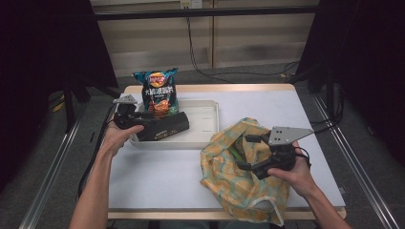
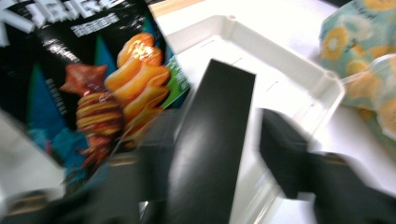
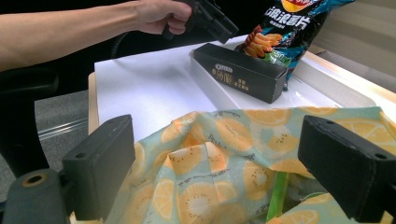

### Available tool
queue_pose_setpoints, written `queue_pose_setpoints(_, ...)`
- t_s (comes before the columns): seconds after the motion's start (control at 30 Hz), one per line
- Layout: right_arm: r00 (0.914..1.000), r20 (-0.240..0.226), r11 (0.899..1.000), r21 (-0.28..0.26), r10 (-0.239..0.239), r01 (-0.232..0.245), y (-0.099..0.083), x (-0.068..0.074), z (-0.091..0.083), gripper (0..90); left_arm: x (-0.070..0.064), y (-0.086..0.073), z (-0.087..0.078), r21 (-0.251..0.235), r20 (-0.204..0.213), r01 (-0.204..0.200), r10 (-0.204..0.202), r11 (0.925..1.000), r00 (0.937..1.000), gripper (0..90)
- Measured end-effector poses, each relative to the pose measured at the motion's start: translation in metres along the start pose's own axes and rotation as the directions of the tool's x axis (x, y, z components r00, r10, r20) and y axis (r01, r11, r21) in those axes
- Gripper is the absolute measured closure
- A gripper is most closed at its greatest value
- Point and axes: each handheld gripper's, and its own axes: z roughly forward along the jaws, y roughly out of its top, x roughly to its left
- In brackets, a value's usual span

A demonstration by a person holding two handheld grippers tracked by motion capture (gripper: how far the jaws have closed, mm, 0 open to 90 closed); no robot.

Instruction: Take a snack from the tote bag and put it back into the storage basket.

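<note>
A long black box (image 1: 165, 126) lies in the white tray (image 1: 205, 136), its near end over the tray's front rim. My left gripper (image 1: 139, 122) is at the box's left end. In the left gripper view the black box (image 2: 212, 140) runs between the jaws of my left gripper (image 2: 217, 126), with a gap on the right side, so it is open. My right gripper (image 1: 244, 152) hangs wide open over the mouth of a cloth bag (image 1: 234, 176) printed with orange slices. The bag (image 3: 224, 154) lies between and below my right gripper (image 3: 224, 172) jaws.
A blue chips bag (image 1: 157, 90) leans upright at the tray's back left, just behind the box. Something green (image 3: 275, 196) shows inside the cloth bag. White table surface (image 1: 162, 176) lies bare in front of the tray. Dark curtains flank the table.
</note>
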Motion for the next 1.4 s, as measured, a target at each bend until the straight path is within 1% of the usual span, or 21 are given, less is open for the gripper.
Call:
queue_pose_setpoints(0.03, 1.0000, -0.003, 1.000, 0.000, 0.001, -0.001, 0.000, 0.000, 0.000, 10.6, 0.001, 0.002, 0.003, -0.006, 0.015, 0.015, -0.015, 0.9999, 0.9998, 65.1)
queue_pose_setpoints(0.07, 1.0000, -0.003, 1.000, 0.001, -0.001, 0.001, 0.000, 0.000, 0.001, 10.6, 0.001, 0.003, 0.004, -0.008, 0.012, 0.013, -0.013, 0.9999, 0.9998, 73.8)
queue_pose_setpoints(0.1, 1.0000, -0.003, 1.000, 0.001, 0.000, 0.000, -0.001, -0.001, 0.001, 10.6, 0.001, 0.006, 0.007, -0.007, -0.011, 0.029, -0.029, 0.9996, 0.9995, 80.0)
queue_pose_setpoints(0.13, 1.0000, -0.003, 1.000, 0.000, 0.000, 0.000, -0.001, -0.001, 0.001, 10.6, 0.002, 0.008, 0.011, -0.015, 0.005, 0.048, -0.048, 0.9987, 0.9988, 84.5)
queue_pose_setpoints(0.17, 1.0000, -0.004, 1.000, -0.001, 0.002, -0.002, -0.001, -0.001, 0.001, 10.6, 0.003, 0.010, 0.013, -0.019, 0.010, 0.052, -0.051, 0.9985, 0.9986, 89.2)
queue_pose_setpoints(0.2, 1.0000, -0.004, 1.000, -0.001, 0.002, -0.002, 0.000, -0.001, 0.001, 10.6, 0.003, 0.013, 0.016, -0.017, 0.001, 0.047, -0.047, 0.9987, 0.9989, 90.0)
queue_pose_setpoints(0.23, 1.0000, -0.004, 1.000, -0.001, 0.002, -0.002, 0.000, -0.001, 0.000, 10.6, 0.002, 0.015, 0.019, -0.005, -0.003, 0.050, -0.050, 0.9987, 0.9987, 90.0)
queue_pose_setpoints(0.3, 1.0000, -0.001, 1.000, 0.000, 0.002, -0.002, 0.000, -0.001, 0.000, 10.7, 0.000, 0.021, 0.026, 0.011, -0.006, 0.034, -0.034, 0.9994, 0.9994, 90.0)
queue_pose_setpoints(0.33, 1.0000, -0.002, 1.000, -0.003, 0.003, -0.003, 0.000, -0.001, -0.001, 10.7, -0.001, 0.024, 0.029, 0.024, -0.019, 0.030, -0.030, 0.9993, 0.9994, 90.0)
queue_pose_setpoints(0.43, 1.0000, -0.005, 1.000, -0.005, 0.004, -0.004, 0.000, -0.001, -0.002, 10.6, 0.001, 0.031, 0.038, 0.047, -0.034, 0.032, -0.030, 0.9984, 0.9990, 90.0)
queue_pose_setpoints(0.5, 1.0000, -0.008, 1.000, -0.007, 0.002, -0.002, 0.000, -0.001, -0.002, 10.7, 0.004, 0.033, 0.044, 0.057, -0.045, 0.048, -0.045, 0.9972, 0.9980, 90.0)
queue_pose_setpoints(0.67, 0.9999, -0.011, 1.000, -0.010, 0.007, -0.007, -0.001, -0.003, -0.002, 10.8, 0.007, 0.032, 0.055, 0.084, -0.068, 0.055, -0.049, 0.9950, 0.9965, 90.0)
queue_pose_setpoints(0.7, 0.9999, -0.009, 1.000, -0.008, 0.006, -0.006, -0.001, -0.003, -0.002, 10.8, 0.008, 0.031, 0.056, 0.080, -0.075, 0.065, -0.059, 0.9947, 0.9954, 90.0)
queue_pose_setpoints(0.73, 0.9999, -0.010, 1.000, -0.010, 0.006, -0.006, -0.002, -0.004, -0.002, 10.8, 0.008, 0.030, 0.058, 0.078, -0.073, 0.077, -0.071, 0.9940, 0.9948, 90.0)
queue_pose_setpoints(0.83, 1.0000, -0.007, 1.000, -0.009, 0.006, -0.006, -0.002, -0.004, -0.003, 10.8, 0.007, 0.027, 0.063, 0.121, -0.066, 0.058, -0.050, 0.9909, 0.9965, 90.0)
queue_pose_setpoints(0.9, 1.0000, -0.007, 1.000, -0.012, 0.006, -0.006, -0.002, -0.004, -0.004, 10.8, 0.004, 0.026, 0.064, 0.117, -0.051, 0.057, -0.052, 0.9915, 0.9974, 90.0)
queue_pose_setpoints(0.97, 0.9999, -0.003, 1.000, -0.012, 0.010, -0.010, -0.002, -0.004, -0.005, 10.8, 0.002, 0.027, 0.064, 0.122, -0.028, 0.040, -0.037, 0.9917, 0.9989, 90.0)
queue_pose_setpoints(1.17, 0.9999, -0.002, 1.000, -0.012, 0.010, -0.010, -0.002, -0.004, -0.005, 10.9, -0.009, 0.025, 0.061, 0.151, -0.004, 0.000, 0.001, 0.9885, 1.0000, 90.0)
queue_pose_setpoints(1.3, 0.9999, 0.001, 1.000, -0.013, 0.011, -0.011, -0.002, -0.005, -0.005, 10.9, -0.006, 0.029, 0.062, 0.131, -0.027, 0.015, -0.012, 0.9913, 0.9996, 88.9)
queue_pose_setpoints(1.37, 1.0000, 0.002, 1.000, -0.011, 0.010, -0.010, -0.002, -0.005, -0.005, 10.9, -0.002, 0.027, 0.065, 0.133, -0.042, 0.051, -0.045, 0.9898, 0.9981, 89.1)
queue_pose_setpoints(1.4, 0.9999, 0.002, 1.000, -0.011, 0.010, -0.010, -0.002, -0.005, -0.005, 10.9, -0.001, 0.027, 0.065, 0.124, -0.051, 0.057, -0.051, 0.9906, 0.9974, 89.5)
